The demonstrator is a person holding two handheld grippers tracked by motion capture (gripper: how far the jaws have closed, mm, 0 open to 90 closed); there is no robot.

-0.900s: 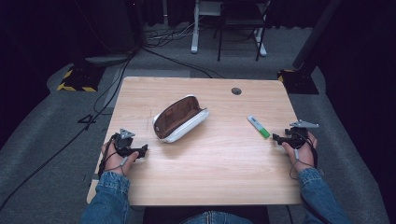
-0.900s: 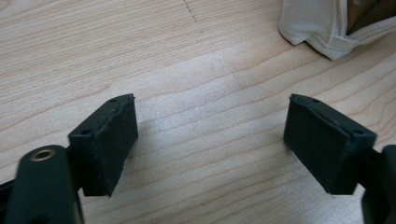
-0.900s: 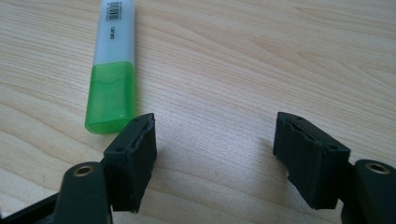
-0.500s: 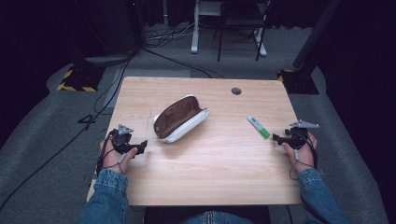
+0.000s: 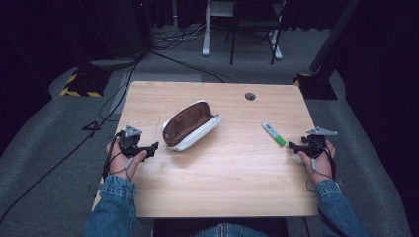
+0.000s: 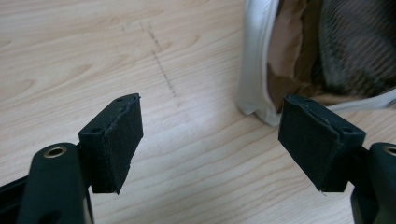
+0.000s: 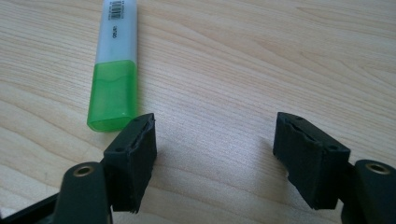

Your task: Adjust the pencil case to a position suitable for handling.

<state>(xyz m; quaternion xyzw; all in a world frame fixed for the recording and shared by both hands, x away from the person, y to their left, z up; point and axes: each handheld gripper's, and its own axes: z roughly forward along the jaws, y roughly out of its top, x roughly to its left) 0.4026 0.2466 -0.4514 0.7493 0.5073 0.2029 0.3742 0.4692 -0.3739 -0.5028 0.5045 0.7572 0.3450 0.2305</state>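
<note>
Barely anything has shifted over the last second: both of my hands sit where they were at the near side of the table (image 5: 232, 173), so I read this as the pause before the reach rather than progress. My left gripper (image 5: 150, 147) rests by the left edge with its jaws spread wide and empty, pointing at the open pencil case (image 5: 190, 124), which lies left of the table's middle; in the left gripper view its white zipped rim (image 6: 256, 70) sits just beyond the right jaw, untouched. My right gripper (image 5: 292, 146) waits by the right edge, jaws also wide with nothing between them, and the green highlighter (image 5: 273, 134) lies flat just ahead of it, its cap (image 7: 113, 95) nearest the left jaw. Nothing is picked up yet; I judge the highlighter still has to be grasped and carried to the case.
</note>
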